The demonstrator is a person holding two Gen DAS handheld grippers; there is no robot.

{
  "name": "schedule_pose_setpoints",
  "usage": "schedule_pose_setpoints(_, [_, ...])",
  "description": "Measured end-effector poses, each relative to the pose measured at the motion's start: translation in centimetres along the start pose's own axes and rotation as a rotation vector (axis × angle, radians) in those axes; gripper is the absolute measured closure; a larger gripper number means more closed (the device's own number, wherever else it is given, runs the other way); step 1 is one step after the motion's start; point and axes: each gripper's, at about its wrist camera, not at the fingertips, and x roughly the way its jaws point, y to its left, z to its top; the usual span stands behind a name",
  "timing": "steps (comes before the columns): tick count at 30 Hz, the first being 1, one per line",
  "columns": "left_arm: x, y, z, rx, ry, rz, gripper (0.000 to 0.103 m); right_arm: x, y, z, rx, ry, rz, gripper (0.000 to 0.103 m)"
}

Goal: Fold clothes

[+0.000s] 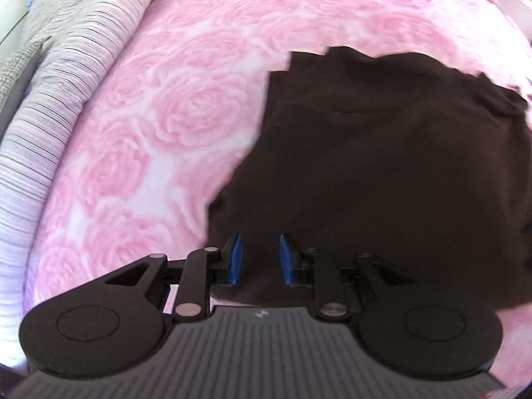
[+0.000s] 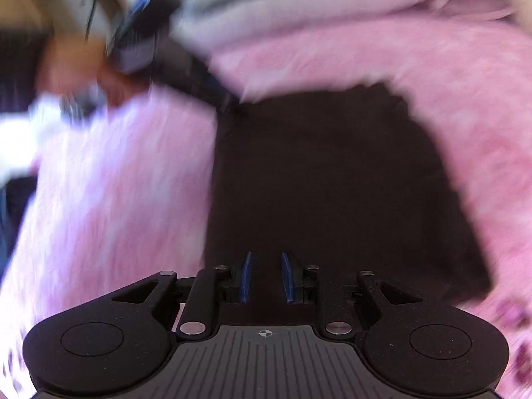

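Observation:
A dark brown garment [image 1: 382, 166] lies partly folded on a pink rose-patterned blanket [image 1: 166, 116]. My left gripper [image 1: 260, 256] hovers over the garment's near left edge, its blue pads apart with nothing between them. In the blurred right wrist view the same garment [image 2: 326, 183] lies ahead, and my right gripper [image 2: 266, 276] is over its near edge, pads apart and empty. The left gripper with the person's hand [image 2: 186, 66] shows at the garment's far left corner.
A striped grey-white duvet [image 1: 60, 99] is bunched along the blanket's left side. Pale bedding [image 2: 332, 6] is heaped beyond the garment in the right wrist view. The pink blanket [image 2: 99, 199] spreads on both sides of the garment.

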Motion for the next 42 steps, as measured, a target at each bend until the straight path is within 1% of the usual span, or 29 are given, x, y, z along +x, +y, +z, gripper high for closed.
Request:
schedule_pose_setpoints(1, [0.1, -0.5, -0.5, 0.009, 0.014, -0.007, 0.081, 0.9, 0.0, -1.0, 0.03, 0.036, -0.012, 0.082])
schedule_pose_setpoints(2, [0.5, -1.0, -1.0, 0.025, 0.034, -0.01, 0.081, 0.8, -0.3, -1.9, 0.057, 0.013, -0.009, 0.082])
schedule_pose_setpoints(3, [0.8, -1.3, -1.5, 0.042, 0.047, -0.007, 0.081, 0.5, -0.3, -2.2, 0.057, 0.007, -0.007, 0.082])
schedule_pose_setpoints(4, [0.9, -1.4, -1.8, 0.056, 0.057, -0.003, 0.081, 0.1, -0.3, -2.1, 0.044, 0.021, -0.012, 0.082])
schedule_pose_setpoints(6, [0.1, -1.2, -2.3, 0.053, 0.047, 0.008, 0.081, -1.0, -0.3, -1.4, 0.026, 0.043, -0.033, 0.082])
schedule_pose_setpoints(7, [-0.4, -1.1, -2.4, 0.048, 0.04, 0.014, 0.081, -1.7, -0.5, -0.9, 0.028, 0.029, -0.049, 0.082])
schedule_pose_setpoints(9, [-1.6, -1.1, -2.8, 0.058, 0.023, 0.025, 0.081, -3.0, -0.8, 0.2, 0.024, -0.026, -0.079, 0.082])
schedule_pose_setpoints(11, [-2.5, -1.6, -3.2, 0.102, 0.004, 0.027, 0.081, -3.2, -0.9, 1.6, 0.015, -0.069, -0.099, 0.082])
schedule_pose_setpoints(13, [-3.1, -2.2, -3.6, 0.155, -0.013, 0.024, 0.081, -2.6, -0.9, 2.8, 0.006, -0.093, -0.115, 0.082])
schedule_pose_setpoints(15, [-2.5, -3.2, -3.8, 0.209, -0.019, 0.014, 0.081, -1.2, -1.2, 3.6, 0.005, -0.106, -0.138, 0.082])
schedule_pose_setpoints(16, [-1.8, -3.7, -3.9, 0.226, -0.006, 0.012, 0.082, -0.4, -1.4, 3.8, 0.007, -0.11, -0.152, 0.082])
schedule_pose_setpoints(17, [-1.1, -4.1, -4.0, 0.243, 0.007, 0.011, 0.082, 0.5, -1.9, 3.8, 0.018, -0.08, -0.153, 0.082])
schedule_pose_setpoints(19, [0.3, -5.0, -4.1, 0.279, 0.032, 0.008, 0.086, 2.1, -3.1, 3.9, 0.041, 0.005, -0.139, 0.082])
schedule_pose_setpoints(20, [0.6, -5.2, -4.1, 0.302, 0.038, 0.009, 0.086, 1.9, -3.5, 4.1, 0.037, 0.004, -0.13, 0.082])
schedule_pose_setpoints(22, [0.4, -5.1, -3.9, 0.312, 0.038, 0.017, 0.083, 0.0, -4.3, 4.7, 0.033, -0.065, -0.174, 0.082])
schedule_pose_setpoints(24, [-0.5, -4.9, -3.3, 0.294, 0.031, 0.033, 0.083, -1.7, -5.9, 5.0, 0.058, -0.118, -0.226, 0.082])
schedule_pose_setpoints(25, [-1.0, -4.9, -2.9, 0.285, 0.024, 0.04, 0.083, -1.9, -7.0, 5.0, 0.077, -0.118, -0.24, 0.082])
schedule_pose_setpoints(26, [-1.5, -5.0, -2.2, 0.271, 0.008, 0.038, 0.083, -1.6, -8.0, 4.9, 0.092, -0.095, -0.252, 0.082])
schedule_pose_setpoints(28, [-2.3, -5.7, -0.3, 0.25, -0.044, -0.002, 0.083, -0.8, -10.4, 4.4, 0.121, -0.035, -0.279, 0.082])
schedule_pose_setpoints(29, [-2.5, -6.2, 0.8, 0.246, -0.073, -0.026, 0.083, -0.8, -11.5, 4.0, 0.144, -0.031, -0.276, 0.082])
schedule_pose_setpoints(30, [-2.7, -6.8, 1.9, 0.248, -0.1, -0.049, 0.083, -1.2, -12.4, 3.7, 0.156, -0.044, -0.266, 0.082])
schedule_pose_setpoints(32, [-2.2, -8.6, 4.3, 0.291, -0.147, -0.092, 0.083, -2.1, -13.2, 3.1, 0.137, -0.066, -0.262, 0.082])
schedule_pose_setpoints(34, [-1.0, -10.3, 6.7, 0.319, -0.175, -0.135, 0.083, -2.8, -13.5, 2.3, 0.143, -0.077, -0.271, 0.082])
schedule_pose_setpoints(35, [-0.1, -11.1, 7.8, 0.33, -0.178, -0.149, 0.083, -2.9, -13.8, 1.9, 0.169, -0.073, -0.295, 0.082])
schedule_pose_setpoints(36, [0.7, -11.8, 8.7, 0.337, -0.178, -0.161, 0.083, -3.0, -14.4, 1.4, 0.198, -0.068, -0.322, 0.079])
schedule_pose_setpoints(38, [1.8, -12.0, 9.4, 0.325, -0.164, -0.172, 0.083, -3.7, -15.8, 0.8, 0.292, -0.072, -0.306, 0.074])
schedule_pose_setpoints(39, [2.4, -12.2, 9.8, 0.318, -0.157, -0.178, 0.082, -4.3, -15.5, 1.0, 0.281, -0.081, -0.312, 0.074])
schedule_pose_setpoints(40, [2.9, -12.3, 10.2, 0.312, -0.149, -0.183, 0.081, -4.8, -14.7, 1.2, 0.238, -0.099, -0.313, 0.074])
schedule_pose_setpoints(42, [3.5, -12.0, 10.4, 0.284, -0.141, -0.193, 0.078, -5.6, -12.5, 1.8, 0.147, -0.149, -0.261, 0.074])
